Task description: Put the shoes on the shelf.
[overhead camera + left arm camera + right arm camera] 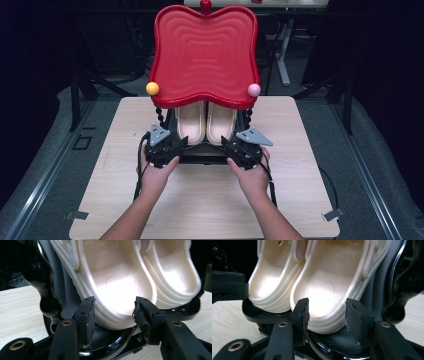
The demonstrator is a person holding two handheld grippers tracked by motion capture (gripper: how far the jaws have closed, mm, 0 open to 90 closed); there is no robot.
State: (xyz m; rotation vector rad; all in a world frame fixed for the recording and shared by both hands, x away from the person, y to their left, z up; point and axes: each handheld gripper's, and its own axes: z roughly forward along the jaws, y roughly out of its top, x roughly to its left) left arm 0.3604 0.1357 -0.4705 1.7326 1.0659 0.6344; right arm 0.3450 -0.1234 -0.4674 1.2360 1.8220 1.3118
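Item: two cream clogs (206,122), side by side on a black rack (205,159) under a red tray (205,52), mid-table. We hold left gripper (113,311) and right gripper (327,313) at the heels, jaws apart, gripping nothing. Step, we judge: release. Next: back away cleanly.

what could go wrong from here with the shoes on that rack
Both grippers, left and right, stand open with a shoe heel between the pads. The left shoe and right shoe lie tilted on the black rack, so a nudge might slide them off. Lifting could bump the red tray overhead.
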